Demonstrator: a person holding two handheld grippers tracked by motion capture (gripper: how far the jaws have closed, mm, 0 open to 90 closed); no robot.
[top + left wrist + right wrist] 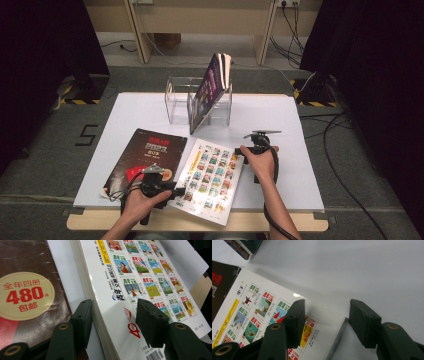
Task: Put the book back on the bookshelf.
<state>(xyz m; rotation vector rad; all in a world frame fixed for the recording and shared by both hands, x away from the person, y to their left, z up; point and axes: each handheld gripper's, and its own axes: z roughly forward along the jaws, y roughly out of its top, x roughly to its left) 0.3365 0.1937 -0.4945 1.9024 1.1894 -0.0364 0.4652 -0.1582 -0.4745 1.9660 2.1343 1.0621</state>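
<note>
A white magazine (212, 172) with a grid of small covers lies flat at the front of the white board (280, 120). My left gripper (175, 190) is at its near left edge. In the left gripper view the gripper (115, 315) stands open, with the magazine (140, 277) edge between the jaws and one jaw over the cover. My right gripper (240, 150) is at the magazine's far right corner. In the right gripper view this gripper (327, 317) is open too, the corner of the magazine (262, 312) lying between the jaws, with the right pad apart from it.
A dark magazine (145, 155) with a round gold sticker (25, 296) lies just left of the white one. At the back stands a clear acrylic holder (177, 102) with a purple book (210, 90) leaning in it. Bare board lies to the right.
</note>
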